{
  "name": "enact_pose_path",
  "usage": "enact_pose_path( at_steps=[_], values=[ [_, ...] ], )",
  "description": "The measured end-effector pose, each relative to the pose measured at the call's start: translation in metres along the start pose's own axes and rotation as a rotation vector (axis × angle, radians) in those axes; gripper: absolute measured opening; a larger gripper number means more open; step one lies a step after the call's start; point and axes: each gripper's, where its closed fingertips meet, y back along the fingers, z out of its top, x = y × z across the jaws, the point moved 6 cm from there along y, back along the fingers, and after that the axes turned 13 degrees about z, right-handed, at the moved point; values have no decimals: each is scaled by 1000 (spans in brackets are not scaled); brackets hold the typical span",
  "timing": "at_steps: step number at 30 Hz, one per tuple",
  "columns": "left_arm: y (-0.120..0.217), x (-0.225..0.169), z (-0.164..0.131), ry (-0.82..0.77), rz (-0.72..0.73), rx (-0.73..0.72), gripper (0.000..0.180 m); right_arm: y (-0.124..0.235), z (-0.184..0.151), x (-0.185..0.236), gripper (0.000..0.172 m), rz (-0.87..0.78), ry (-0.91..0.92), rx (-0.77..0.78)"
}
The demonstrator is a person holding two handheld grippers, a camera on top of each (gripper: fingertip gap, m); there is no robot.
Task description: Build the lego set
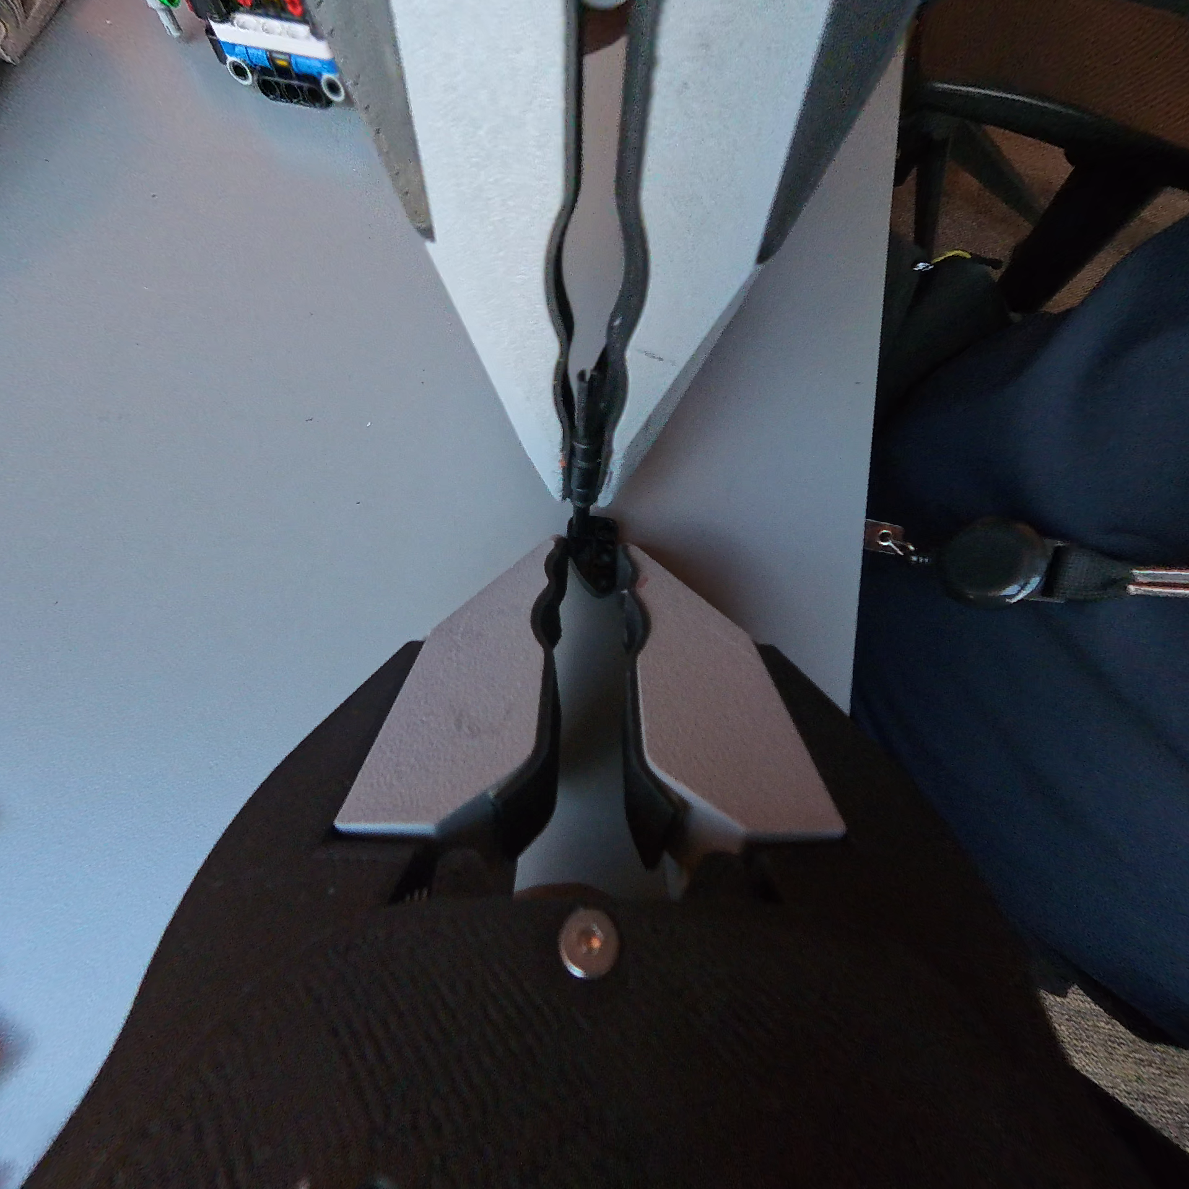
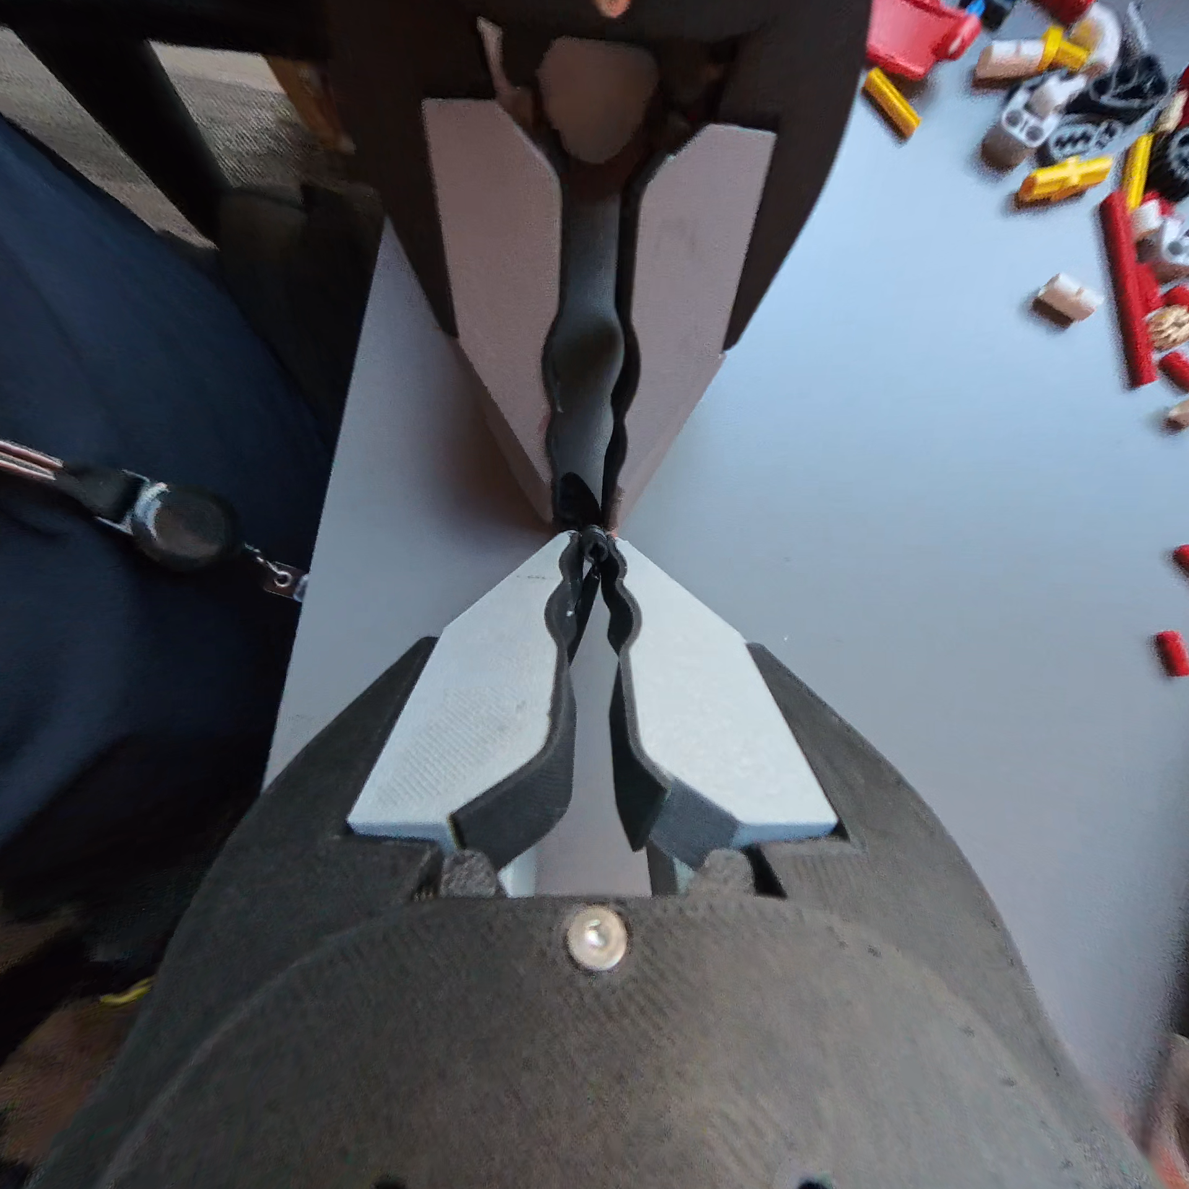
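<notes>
Small black plastic pin (image 1: pixel 584 450) being pinched in right gripper (image 2: pixel 595 556) jaws, tip meeting small black perforated plastic piece (image 1: pixel 597 556) being clamped in left gripper (image 1: pixel 593 560) jaws, above grey bench (image 1: pixel 193 386) near edge. Both probably light, stiff, slippery; grip mid-body. Loose bricks (image 2: pixel 1061 129) far right.

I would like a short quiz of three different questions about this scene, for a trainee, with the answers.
1. True or false: the left gripper and the right gripper meet tip to tip above the grey table.
2. What colour is the small pin clamped in the right gripper?
3. Where does the pile of loose building-toy parts lie in the right wrist view? A) upper right B) lower left C) centre

Key: 1 true; 2 black; 3 A.
</notes>
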Motion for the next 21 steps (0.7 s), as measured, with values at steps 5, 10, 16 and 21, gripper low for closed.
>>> enact_pose_path(
  at_steps=[5,10,16,21],
  values=[
    [0,0,0,5,-4,1,12,-2,7,-1,4,11,45,78],
    [0,-1,0,5,16,0,12,0,5,-3,4,56,-24,78],
    [22,3,8,-41,139,-156,14,0,4,-3,4,47,-33,67],
    [39,2,38,-32,156,-351,3,0,7,-4,4,56,-18,102]
  ],
)
